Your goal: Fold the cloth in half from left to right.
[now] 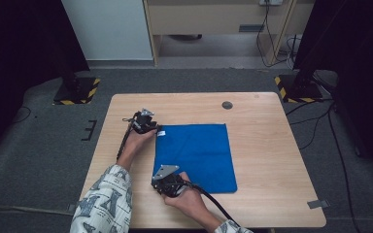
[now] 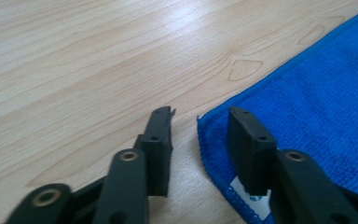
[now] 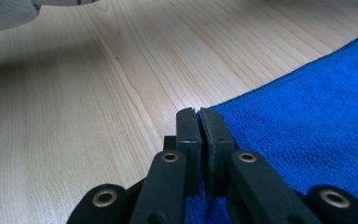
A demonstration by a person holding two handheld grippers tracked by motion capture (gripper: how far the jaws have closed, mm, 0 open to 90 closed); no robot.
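Even light from overhead falls on the desk (image 1: 267,145), while dark curtains flank the high view. Glare streaks the wood in the left gripper view; near jaws blur softly.

light wood table (image 1: 267,160); blue cloth (image 1: 199,155) flat on it, apparently single layer.

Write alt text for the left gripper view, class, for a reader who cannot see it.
Two black fingers of the left gripper stand apart astride the corner of a blue cloth, one on the bare wooden table, one over the cloth. A white label shows at the hem.
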